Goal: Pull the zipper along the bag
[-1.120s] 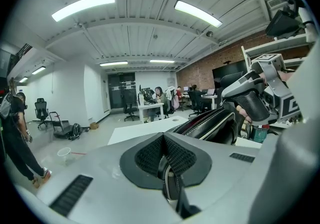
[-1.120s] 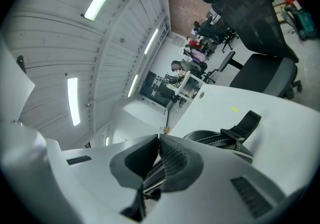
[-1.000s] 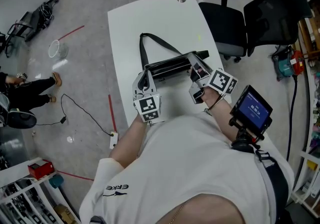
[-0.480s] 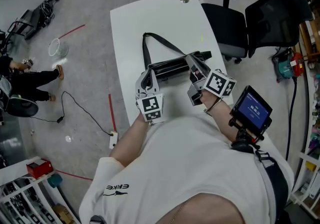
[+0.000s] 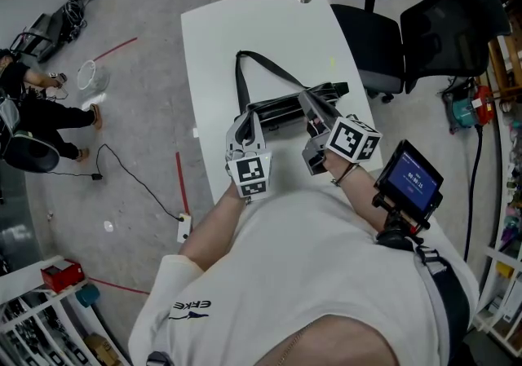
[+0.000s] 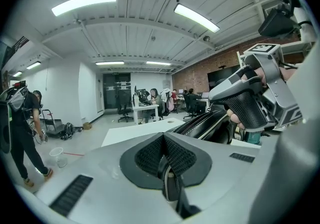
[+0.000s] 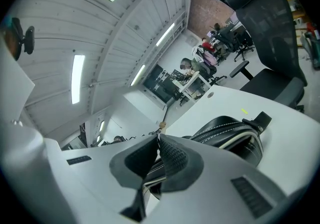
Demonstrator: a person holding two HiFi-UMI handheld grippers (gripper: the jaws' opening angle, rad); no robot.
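A black bag [image 5: 289, 108] with a long strap [image 5: 245, 71] lies across the white table [image 5: 245, 22]. My left gripper [image 5: 247, 120] is at the bag's left end. In the left gripper view it [image 6: 164, 157] is shut on a dark piece of the bag [image 6: 210, 123], pinched low between the pads. My right gripper [image 5: 310, 109] is over the bag's top, right of the middle. In the right gripper view it [image 7: 158, 150] is shut on the zipper line. I cannot make out the pull itself. Beyond it the bag [image 7: 235, 128] gapes open towards its right end.
Two black office chairs [image 5: 371, 38] [image 5: 453, 18] stand at the table's right side. A small screen [image 5: 412, 181] is strapped to the right forearm. On the floor to the left are a person [image 5: 33, 124], a plastic cup [image 5: 91, 77] and a cable with a power strip [image 5: 186, 227].
My right gripper has slid a little leftward along the bag's top, towards the left gripper. The left gripper has kept its hold on the bag's end.
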